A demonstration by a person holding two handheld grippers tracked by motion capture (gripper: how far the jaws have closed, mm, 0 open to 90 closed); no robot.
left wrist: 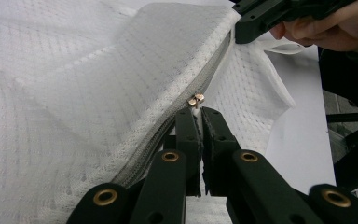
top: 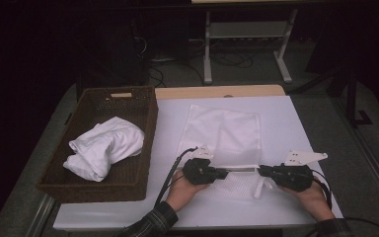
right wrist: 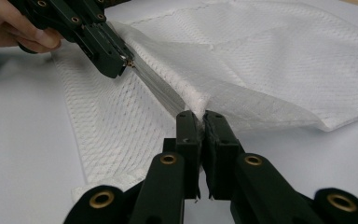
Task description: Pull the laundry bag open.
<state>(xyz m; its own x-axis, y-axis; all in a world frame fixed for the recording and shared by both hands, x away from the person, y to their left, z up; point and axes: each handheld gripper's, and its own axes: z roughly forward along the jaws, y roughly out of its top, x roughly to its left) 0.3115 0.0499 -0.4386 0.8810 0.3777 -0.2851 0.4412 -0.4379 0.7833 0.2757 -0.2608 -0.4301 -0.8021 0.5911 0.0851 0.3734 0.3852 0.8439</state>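
A white mesh laundry bag (top: 224, 131) lies flat on the white table (top: 296, 123), its zipper edge (left wrist: 214, 63) lifted toward me. My left gripper (top: 225, 173) is shut on the brass zipper pull (left wrist: 196, 100), which pokes out just past its closed jaws (left wrist: 200, 112). My right gripper (top: 260, 171) faces it from the right and is shut on the bag's edge at the zipper's end (right wrist: 202, 116). In the right gripper view the left gripper (right wrist: 121, 65) pinches the pull (right wrist: 130, 63) at the upper left. The zipper runs taut between the two.
A brown wicker basket (top: 94, 190) stands at the table's left and holds a crumpled white cloth (top: 106, 145). Behind the table are a metal frame (top: 246, 34) and cables on a dark floor. The table's front edge is just behind my hands.
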